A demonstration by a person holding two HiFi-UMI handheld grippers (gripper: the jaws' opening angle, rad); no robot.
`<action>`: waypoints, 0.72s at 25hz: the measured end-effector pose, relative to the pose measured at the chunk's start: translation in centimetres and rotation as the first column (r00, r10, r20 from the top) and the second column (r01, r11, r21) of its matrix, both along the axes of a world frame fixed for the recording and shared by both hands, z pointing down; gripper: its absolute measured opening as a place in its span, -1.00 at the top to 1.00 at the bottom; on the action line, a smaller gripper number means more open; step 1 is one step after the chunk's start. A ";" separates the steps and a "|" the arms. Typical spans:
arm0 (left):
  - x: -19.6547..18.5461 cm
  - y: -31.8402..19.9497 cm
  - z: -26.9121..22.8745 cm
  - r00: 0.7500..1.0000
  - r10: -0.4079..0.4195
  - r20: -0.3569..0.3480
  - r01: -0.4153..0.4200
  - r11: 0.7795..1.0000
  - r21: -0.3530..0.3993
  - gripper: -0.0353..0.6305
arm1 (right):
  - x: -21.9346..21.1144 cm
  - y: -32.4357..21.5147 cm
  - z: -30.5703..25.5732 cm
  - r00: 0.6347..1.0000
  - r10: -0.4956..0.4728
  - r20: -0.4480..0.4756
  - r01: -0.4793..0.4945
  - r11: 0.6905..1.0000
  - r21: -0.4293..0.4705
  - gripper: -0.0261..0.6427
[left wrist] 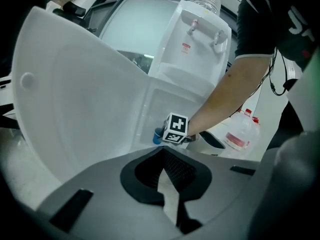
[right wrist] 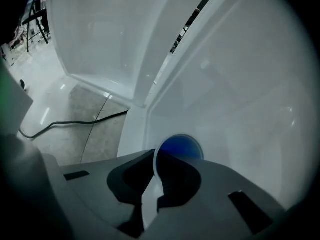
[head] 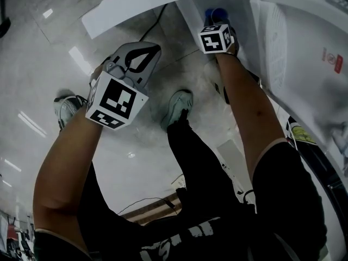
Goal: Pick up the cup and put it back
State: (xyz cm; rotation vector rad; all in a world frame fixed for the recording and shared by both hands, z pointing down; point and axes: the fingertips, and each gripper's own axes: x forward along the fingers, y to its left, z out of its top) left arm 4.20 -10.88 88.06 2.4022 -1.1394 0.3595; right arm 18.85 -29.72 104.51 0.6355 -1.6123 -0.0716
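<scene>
The blue cup (right wrist: pixel 181 147) sits inside the white cabinet (right wrist: pixel 240 99) under a water dispenser, its mouth facing the right gripper view. My right gripper (right wrist: pixel 156 167) is shut on the cup's rim, with one jaw inside the cup and one outside. In the head view the cup (head: pixel 215 13) shows just beyond the right gripper's marker cube (head: pixel 216 38). The left gripper view catches the cup (left wrist: pixel 157 135) from the side at the cabinet opening. My left gripper (left wrist: pixel 163 157) hangs in the air in front of the cabinet, shut and holding nothing; it is also seen from above (head: pixel 142 57).
The cabinet door (left wrist: pixel 75 94) stands swung open to the left. The water dispenser (left wrist: pixel 192 39) rises above the cabinet. A water jug (left wrist: pixel 241 134) stands on the floor to the right. A black cable (right wrist: pixel 65 124) runs over the floor. The person's shoes (head: pixel 177 105) are below.
</scene>
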 end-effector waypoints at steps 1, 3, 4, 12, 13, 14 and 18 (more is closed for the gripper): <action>0.0 0.0 0.0 1.000 0.001 -0.001 -0.001 1.000 0.000 0.88 | 0.0 -0.1 0.0 1.000 0.002 -0.003 -0.002 1.000 0.001 0.81; 0.1 -0.1 -0.1 1.000 0.002 -0.005 -0.002 1.000 0.001 0.88 | 0.1 -0.1 0.0 1.000 0.015 -0.005 -0.015 1.000 0.002 0.81; 0.1 0.0 -0.2 1.000 0.002 -0.006 -0.002 1.000 0.001 0.88 | 0.2 -0.1 -0.1 1.000 0.023 -0.003 -0.023 1.000 0.002 0.81; 0.5 0.7 -0.7 1.000 -0.005 -0.008 0.005 1.000 -0.001 0.88 | 0.3 0.2 -1.4 0.999 0.052 0.005 -0.052 0.998 0.018 0.44; 0.4 0.8 -0.9 1.000 -0.008 -0.008 0.008 1.000 0.001 0.88 | 0.2 0.3 -1.8 0.998 0.055 0.012 -0.055 0.998 0.025 0.42; 0.4 1.0 -0.9 1.000 -0.016 -0.010 0.016 1.000 -0.008 0.88 | 0.0 0.4 -2.2 0.998 0.057 0.019 -0.057 0.998 0.029 0.42; 0.2 1.6 -2.9 0.999 -0.032 -0.012 0.032 0.999 -0.012 0.88 | -0.7 2.2 -4.4 0.997 0.058 0.050 -0.059 0.998 0.021 0.42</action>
